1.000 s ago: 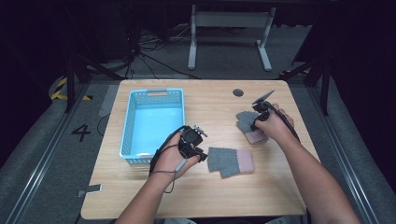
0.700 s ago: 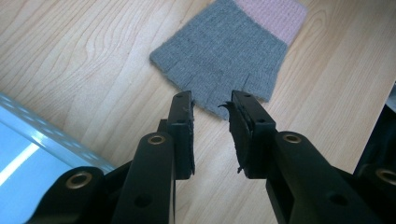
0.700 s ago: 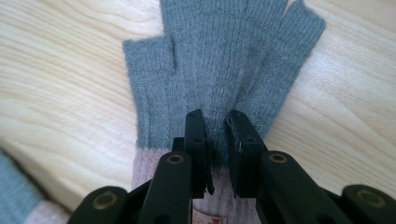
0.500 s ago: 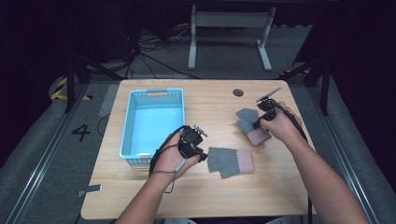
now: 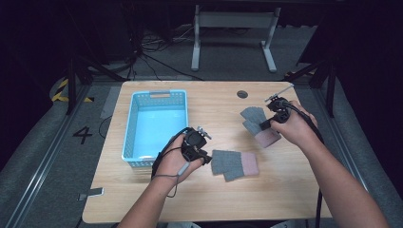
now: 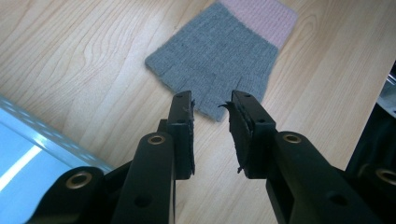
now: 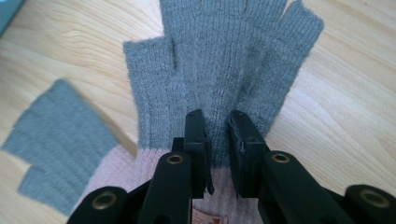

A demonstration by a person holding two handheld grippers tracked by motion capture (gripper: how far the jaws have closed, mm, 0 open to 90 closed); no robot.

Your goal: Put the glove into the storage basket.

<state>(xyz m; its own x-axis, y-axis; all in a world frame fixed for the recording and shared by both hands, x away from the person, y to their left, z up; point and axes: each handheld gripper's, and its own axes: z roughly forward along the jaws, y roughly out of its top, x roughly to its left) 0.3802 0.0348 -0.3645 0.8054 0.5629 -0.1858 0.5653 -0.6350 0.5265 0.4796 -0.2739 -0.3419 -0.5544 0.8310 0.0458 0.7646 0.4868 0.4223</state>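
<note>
Two grey fingerless gloves with pink cuffs are on the wooden table. One glove lies flat near the middle. My left gripper hovers just left of that glove's finger ends, open, with nothing between its jaws. My right gripper is shut on the second glove, pinching the grey knit just above the pink cuff. That glove is lifted off the table at the right, fingers pointing away from the hand. The flat glove also shows at the left of the right gripper view.
A light blue plastic basket stands at the table's left, close beside my left hand, with nothing inside. A small dark round grommet sits near the far edge. Cables trail from both grippers.
My right gripper has risen with the glove in its jaws, lifting it off the table. The left gripper and the flat glove have stayed put.
</note>
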